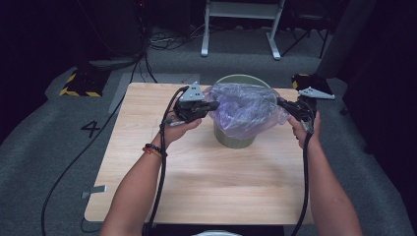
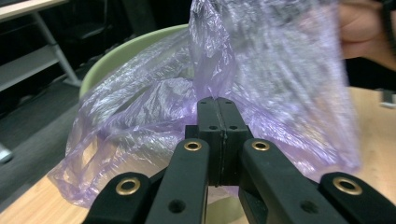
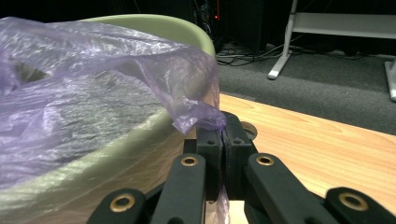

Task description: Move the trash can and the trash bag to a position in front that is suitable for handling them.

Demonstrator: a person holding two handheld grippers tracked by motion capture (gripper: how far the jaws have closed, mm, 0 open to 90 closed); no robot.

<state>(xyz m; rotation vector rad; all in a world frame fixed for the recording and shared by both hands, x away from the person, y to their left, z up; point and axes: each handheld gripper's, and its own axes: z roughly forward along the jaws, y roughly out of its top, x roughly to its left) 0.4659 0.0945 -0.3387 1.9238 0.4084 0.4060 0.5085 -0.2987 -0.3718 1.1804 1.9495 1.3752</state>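
A pale green bin (image 1: 236, 140) stands at the far middle of the wooden table (image 1: 196, 182), draped with a thin purple plastic bag (image 1: 246, 108). My left gripper (image 1: 215, 104) is at the bag's left edge. In the left gripper view its jaws (image 2: 217, 101) are pressed together on a fold of the bag (image 2: 261, 70), in front of the bin's rim (image 2: 121, 51). My right gripper (image 1: 281, 102) holds the bag's right edge. In the right gripper view it (image 3: 224, 123) is shut, with the bag (image 3: 93, 70) pinched between the jaws beside the rim (image 3: 159, 23).
A white metal frame (image 1: 241, 29) stands on the grey carpet behind the table. Yellow-and-black striped blocks (image 1: 81, 83) lie on the floor at the far left and far right. Cables trail from both grippers toward the near table edge.
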